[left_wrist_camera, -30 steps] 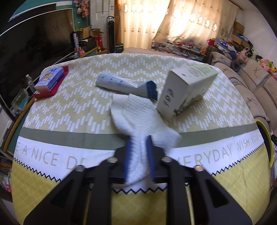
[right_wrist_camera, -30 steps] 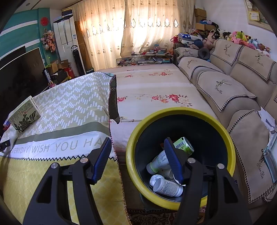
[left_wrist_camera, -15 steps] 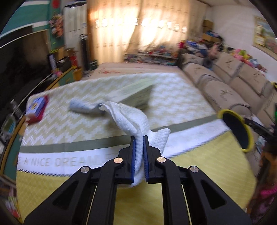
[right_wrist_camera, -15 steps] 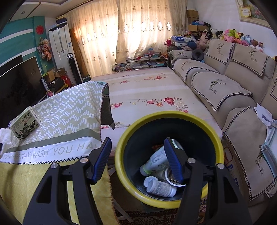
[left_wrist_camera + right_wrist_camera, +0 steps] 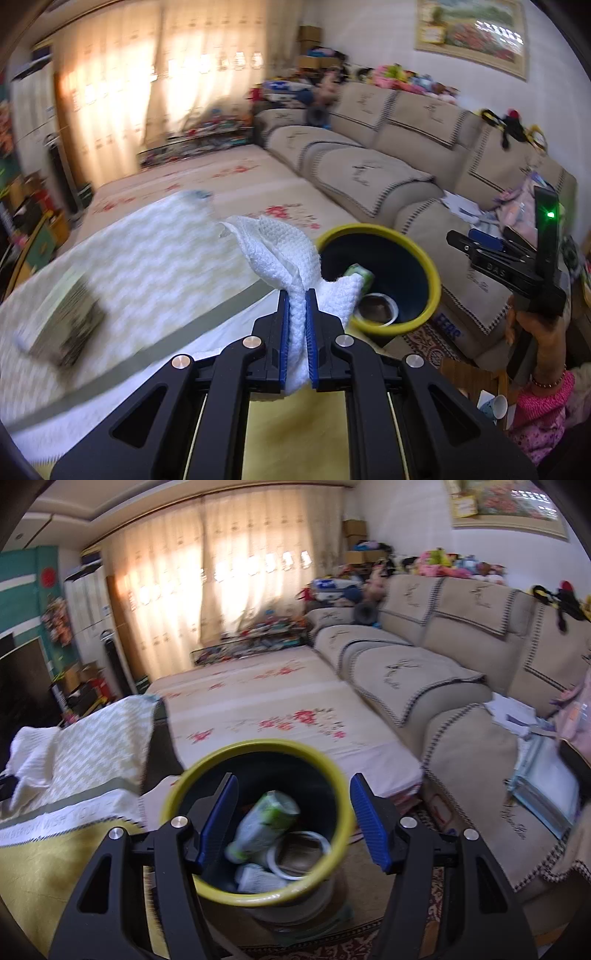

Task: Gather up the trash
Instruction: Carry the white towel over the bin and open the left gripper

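Landmark: yellow-rimmed round black waste bin [image 5: 255, 849], standing on the floor beside the table's corner.

1. Left gripper [image 5: 296, 299], black with blue pads: jaws all but shut, clamped on a crumpled white embossed paper towel [image 5: 284, 254]. The towel is off the table, raised just left of the bin's rim [image 5: 432, 273] in the left wrist view, its loose ends fanning above and to the right of the pads.
2. Right gripper [image 5: 291, 801], same make: jaws standing well apart, nothing between them; poised over the bin, framing its mouth. Seen from the left wrist view, it [image 5: 469, 240] is carried by a hand [image 5: 535, 328] to the right of the bin.
3. Bin contents: green-and-white tube [image 5: 266, 819], white ring-shaped lid [image 5: 299, 853], one more pale container, blurred.
4. Left of the bin: table under a yellow, white and olive chevron cloth [image 5: 140, 258], bearing a blurred printed carton [image 5: 70, 325].
5. Beyond the bin: cream floral-patterned surface [image 5: 266, 709].
6. Right of and behind the bin: beige sectional sofa [image 5: 424, 672].
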`<action>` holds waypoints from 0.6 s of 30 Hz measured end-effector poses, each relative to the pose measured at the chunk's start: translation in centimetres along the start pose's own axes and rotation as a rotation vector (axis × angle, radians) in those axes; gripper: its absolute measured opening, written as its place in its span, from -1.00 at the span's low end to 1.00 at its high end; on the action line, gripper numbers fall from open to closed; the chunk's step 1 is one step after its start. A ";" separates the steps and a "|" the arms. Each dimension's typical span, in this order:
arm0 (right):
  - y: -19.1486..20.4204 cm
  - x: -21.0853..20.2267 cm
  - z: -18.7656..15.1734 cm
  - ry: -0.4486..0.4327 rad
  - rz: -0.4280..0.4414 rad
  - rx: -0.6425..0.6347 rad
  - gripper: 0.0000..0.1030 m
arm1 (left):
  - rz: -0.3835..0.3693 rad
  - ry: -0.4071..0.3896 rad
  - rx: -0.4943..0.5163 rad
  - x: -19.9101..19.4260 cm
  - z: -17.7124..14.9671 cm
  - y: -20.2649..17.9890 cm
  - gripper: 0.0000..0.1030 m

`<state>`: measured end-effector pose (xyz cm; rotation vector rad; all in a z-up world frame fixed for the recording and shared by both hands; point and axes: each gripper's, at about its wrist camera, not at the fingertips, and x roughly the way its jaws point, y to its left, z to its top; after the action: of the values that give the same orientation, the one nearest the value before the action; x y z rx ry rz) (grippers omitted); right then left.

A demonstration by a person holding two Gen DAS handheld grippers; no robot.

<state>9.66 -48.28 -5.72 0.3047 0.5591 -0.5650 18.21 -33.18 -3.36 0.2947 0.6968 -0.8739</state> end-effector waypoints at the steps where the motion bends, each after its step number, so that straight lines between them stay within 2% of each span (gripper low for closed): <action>1: -0.9 -0.2 0.0 -0.005 -0.013 0.013 0.17 | -0.021 0.010 0.013 1.2 0.8 -0.8 -0.82; 10: -5.5 -0.4 -0.4 -0.007 -0.070 0.081 0.20 | -0.112 0.057 0.099 9.6 5.2 -6.8 -0.80; 13: -6.2 -0.4 -0.5 -0.003 -0.073 0.089 0.21 | -0.138 0.086 0.093 12.4 5.7 -8.2 -0.68; 15: -6.3 -0.3 -0.5 -0.003 -0.075 0.093 0.22 | -0.135 0.102 0.065 14.1 6.1 -8.4 -0.38; 18: -6.5 -0.1 -0.6 0.001 -0.075 0.097 0.22 | -0.123 0.096 0.041 15.3 6.3 -8.4 -0.04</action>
<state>5.59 -53.25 -6.90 0.3766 0.5463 -0.6659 21.09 -50.76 -8.52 0.3346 0.7934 -0.9973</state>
